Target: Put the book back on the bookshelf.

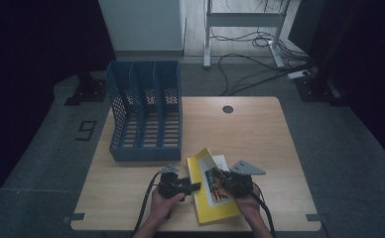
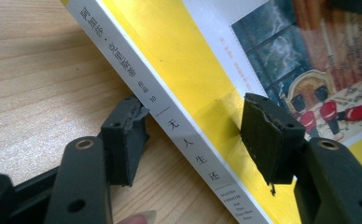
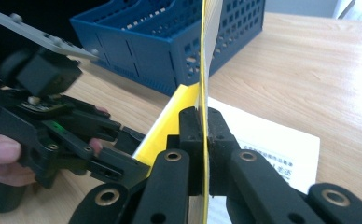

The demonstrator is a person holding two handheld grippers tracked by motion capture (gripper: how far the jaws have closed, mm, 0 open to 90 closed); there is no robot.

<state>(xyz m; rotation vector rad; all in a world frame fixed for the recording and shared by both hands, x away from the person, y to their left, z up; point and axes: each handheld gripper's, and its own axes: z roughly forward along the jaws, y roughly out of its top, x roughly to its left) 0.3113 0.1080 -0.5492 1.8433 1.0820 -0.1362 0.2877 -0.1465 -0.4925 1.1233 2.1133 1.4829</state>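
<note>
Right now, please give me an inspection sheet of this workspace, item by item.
Surface: wooden table, round hole at far side.
Job's things: yellow book, front cover lifted; blue file rack stands behind.
Clutter: white sheet lies beside the book.
Grippers: right gripper clamps the cover; left gripper straddles the spine, pads not pressing.
Cables: one trails from each gripper; more on the floor.
Surroundings: desk frame, dark floor.

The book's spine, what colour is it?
White, with dark printed characters, beside the yellow cover. The book's spine shows best in the left gripper view.
</note>
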